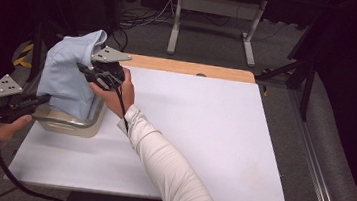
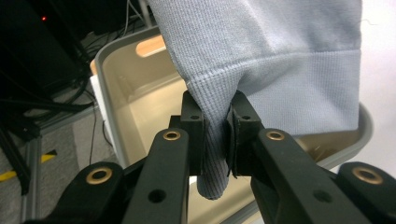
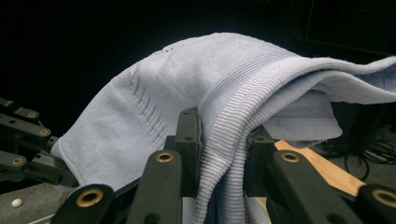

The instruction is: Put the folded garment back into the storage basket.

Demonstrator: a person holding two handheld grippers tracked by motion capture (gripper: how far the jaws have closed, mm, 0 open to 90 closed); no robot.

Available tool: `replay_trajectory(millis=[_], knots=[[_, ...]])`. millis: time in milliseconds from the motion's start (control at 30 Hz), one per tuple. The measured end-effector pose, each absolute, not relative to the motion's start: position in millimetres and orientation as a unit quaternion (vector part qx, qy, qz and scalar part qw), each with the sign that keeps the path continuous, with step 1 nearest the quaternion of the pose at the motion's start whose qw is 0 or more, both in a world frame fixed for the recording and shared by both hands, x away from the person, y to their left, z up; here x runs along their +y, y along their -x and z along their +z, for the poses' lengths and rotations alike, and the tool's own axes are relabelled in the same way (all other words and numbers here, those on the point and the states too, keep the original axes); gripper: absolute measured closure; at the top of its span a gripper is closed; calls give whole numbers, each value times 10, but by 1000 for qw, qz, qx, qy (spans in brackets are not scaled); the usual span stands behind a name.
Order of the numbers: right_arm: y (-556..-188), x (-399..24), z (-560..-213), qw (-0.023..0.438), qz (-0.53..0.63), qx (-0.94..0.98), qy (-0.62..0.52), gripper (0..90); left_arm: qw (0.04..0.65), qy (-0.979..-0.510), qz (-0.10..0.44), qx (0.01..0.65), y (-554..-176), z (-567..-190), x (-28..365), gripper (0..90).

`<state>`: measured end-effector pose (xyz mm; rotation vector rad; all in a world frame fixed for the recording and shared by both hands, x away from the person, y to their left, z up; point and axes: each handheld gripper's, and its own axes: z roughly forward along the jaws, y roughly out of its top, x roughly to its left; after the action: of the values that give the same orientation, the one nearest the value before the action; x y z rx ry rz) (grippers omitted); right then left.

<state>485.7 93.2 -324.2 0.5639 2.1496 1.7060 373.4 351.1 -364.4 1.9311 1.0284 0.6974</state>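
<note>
Left gripper: in your left hand at the table's near-left corner; its jaws are clamped on a ribbed fold of the garment.
Garment: pale blue knit, hanging from both your grippers above the bin at the left edge.
Bin: beige tub with a grey rim; the left gripper view shows bare inner walls and floor below the cloth.
Right gripper: farther along the left edge; its jaws are clamped on a bunched ribbed hem.
Hidden: the garment covers much of the bin.
Writing: none can be read.
</note>
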Motion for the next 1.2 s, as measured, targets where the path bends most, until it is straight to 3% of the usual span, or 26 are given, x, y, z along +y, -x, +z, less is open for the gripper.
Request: replay_trajectory(millis=[867, 1200], knots=[[-5074, 963, -3867, 113, 564, 776, -258, 722, 370, -783, 244, 436, -3898, -4056, 3431, 762], [-5057, 970, -3915, 116, 564, 774, -261, 723, 387, -772, 243, 442, -3871, -4085, 3445, 622]])
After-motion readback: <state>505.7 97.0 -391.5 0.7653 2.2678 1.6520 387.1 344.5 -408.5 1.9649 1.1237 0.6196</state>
